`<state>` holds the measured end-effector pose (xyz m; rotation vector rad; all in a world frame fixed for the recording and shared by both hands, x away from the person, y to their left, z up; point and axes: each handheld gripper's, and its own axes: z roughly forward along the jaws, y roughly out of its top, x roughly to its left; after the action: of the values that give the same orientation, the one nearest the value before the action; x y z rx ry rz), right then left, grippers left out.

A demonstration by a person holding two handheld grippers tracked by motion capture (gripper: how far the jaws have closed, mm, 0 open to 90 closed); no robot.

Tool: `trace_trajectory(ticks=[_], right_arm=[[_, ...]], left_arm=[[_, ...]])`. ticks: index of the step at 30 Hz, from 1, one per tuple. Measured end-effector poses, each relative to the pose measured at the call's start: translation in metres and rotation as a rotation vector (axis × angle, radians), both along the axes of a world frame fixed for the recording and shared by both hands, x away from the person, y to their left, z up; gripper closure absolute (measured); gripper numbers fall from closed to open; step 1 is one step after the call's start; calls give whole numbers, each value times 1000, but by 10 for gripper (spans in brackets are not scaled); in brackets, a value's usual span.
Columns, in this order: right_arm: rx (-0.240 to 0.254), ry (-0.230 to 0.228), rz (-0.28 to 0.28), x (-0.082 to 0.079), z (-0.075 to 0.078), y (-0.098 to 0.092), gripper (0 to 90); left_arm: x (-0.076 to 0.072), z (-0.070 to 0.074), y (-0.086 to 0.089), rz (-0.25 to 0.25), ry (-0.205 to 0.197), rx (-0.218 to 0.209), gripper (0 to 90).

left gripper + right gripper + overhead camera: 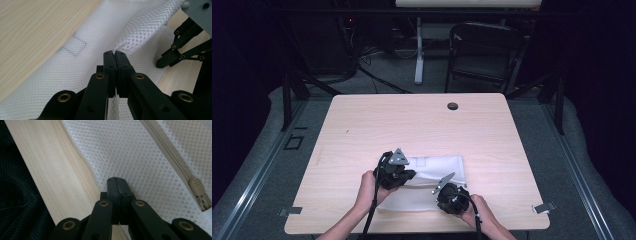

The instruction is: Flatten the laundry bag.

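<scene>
White mesh bag with a beige zipper lies on your counter, a fold pinched in your left gripper, your right gripper closed above it.

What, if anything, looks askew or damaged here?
Nothing damaged or spilled. The white mesh bag lies on the table; one ridge of it is bunched up where the left gripper pinches it. The zipper pull looks intact.

Mesh bag on counter near front edge; left tool left, right tool right.
</scene>
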<state>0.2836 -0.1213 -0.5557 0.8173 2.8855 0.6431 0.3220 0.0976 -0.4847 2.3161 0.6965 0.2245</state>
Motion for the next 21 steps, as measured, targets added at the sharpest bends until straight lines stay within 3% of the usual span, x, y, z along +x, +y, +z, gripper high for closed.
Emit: trace_trajectory(ticks=[11,21], right_arm=[[-15,17,14,-1,1,1,900],[7,22,0,-2,0,1,900]], left_arm=[[8,13,4,30,-4,-2,884],[24,26,1,63,-32,5,883]])
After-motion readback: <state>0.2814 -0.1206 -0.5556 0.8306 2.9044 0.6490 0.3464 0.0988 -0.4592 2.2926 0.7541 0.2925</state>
